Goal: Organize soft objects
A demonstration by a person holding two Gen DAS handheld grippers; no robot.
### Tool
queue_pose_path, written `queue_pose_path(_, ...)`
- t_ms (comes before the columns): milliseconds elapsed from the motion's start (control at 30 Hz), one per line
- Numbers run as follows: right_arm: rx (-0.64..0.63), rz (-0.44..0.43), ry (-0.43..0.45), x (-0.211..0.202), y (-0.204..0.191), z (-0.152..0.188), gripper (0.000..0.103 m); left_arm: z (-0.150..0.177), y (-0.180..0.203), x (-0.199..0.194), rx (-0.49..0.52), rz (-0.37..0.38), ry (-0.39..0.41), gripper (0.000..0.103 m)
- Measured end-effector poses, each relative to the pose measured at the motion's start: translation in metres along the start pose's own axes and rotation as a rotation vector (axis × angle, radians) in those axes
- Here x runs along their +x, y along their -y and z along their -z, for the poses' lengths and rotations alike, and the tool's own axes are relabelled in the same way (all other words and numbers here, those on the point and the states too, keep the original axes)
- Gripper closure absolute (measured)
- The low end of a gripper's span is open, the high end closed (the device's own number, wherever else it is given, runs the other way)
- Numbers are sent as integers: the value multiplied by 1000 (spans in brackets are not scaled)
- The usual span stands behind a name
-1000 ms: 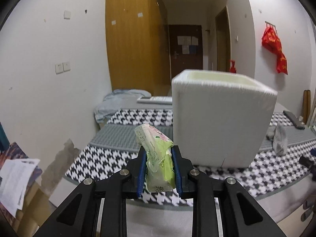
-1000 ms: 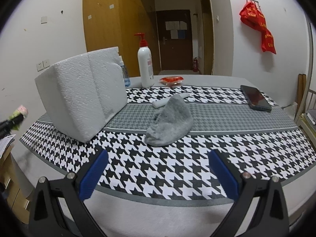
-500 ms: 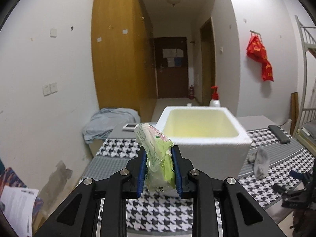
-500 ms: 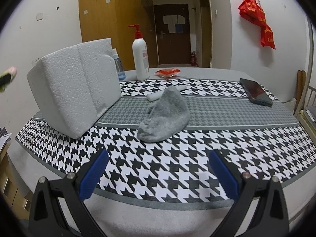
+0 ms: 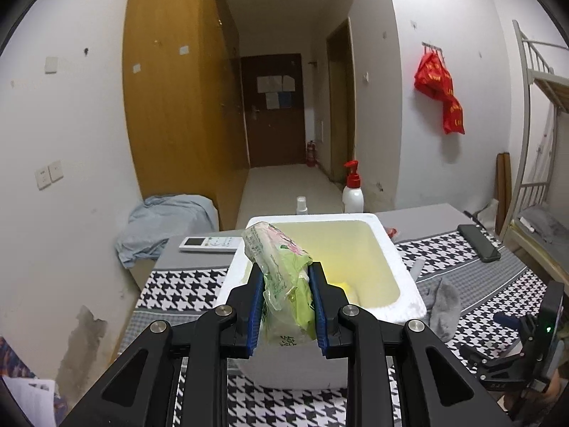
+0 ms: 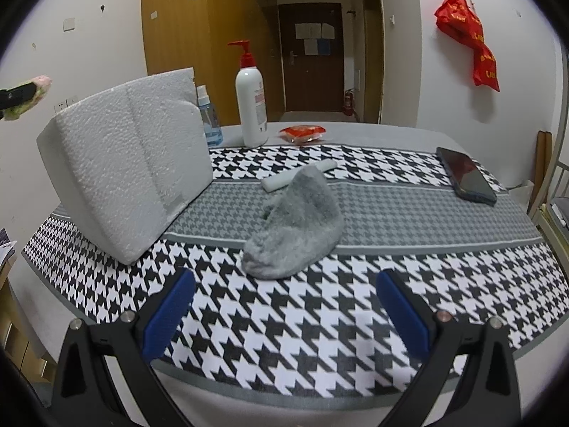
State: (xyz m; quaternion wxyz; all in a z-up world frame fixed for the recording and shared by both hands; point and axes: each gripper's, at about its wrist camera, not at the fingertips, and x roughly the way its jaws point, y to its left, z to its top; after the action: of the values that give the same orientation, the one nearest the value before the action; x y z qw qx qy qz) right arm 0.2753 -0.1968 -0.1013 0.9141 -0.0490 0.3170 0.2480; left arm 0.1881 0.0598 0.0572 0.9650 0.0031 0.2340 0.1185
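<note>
Left claw [image 5: 286, 297] clamping tissue pack [image 5: 281, 267], above foam box [image 5: 398, 270]

My left claw [image 5: 286, 302] is black with blue pads, and the tissue pack [image 5: 284, 284] in it is lime green with a pink flower print; the foam box [image 5: 391, 249] is white outside, pale yellow within; the sock [image 6: 298, 224] is plain grey; the tabletop [image 6: 320, 313] cloth is black-and-white houndstooth with a grey band; the pump bottle [image 6: 251, 106] is white, red-topped.
</note>
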Motion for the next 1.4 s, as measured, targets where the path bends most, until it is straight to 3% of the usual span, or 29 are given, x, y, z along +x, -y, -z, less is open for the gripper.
queue_pose_path(233, -15, -3, -18, 9, 1, -9, 0, -14, 4, 27, 5, 46, -74, 77)
queue_pose_path(900, -51, -31, -61, 35, 2, -38, 0, -27, 14, 91, 14, 60, -214, 74)
queue_pose_path(1000, -55, -27, -72, 40, 3, -43, 0, -28, 15, 94, 24, 57, -214, 64)
queue_pose_path(1133, -71, -20, -89, 49, 4, -48, 0, -30, 15, 91, 19, 38, -177, 23)
queue_pose_path(1333, -61, -30, -126, 64, 9, -50, 0, -30, 17, 80, 24, 22, -115, 10)
queue_pose_path(1400, -57, -35, -137, 68, 10, -49, 0, -30, 20, 74, 31, 26, -89, 10)
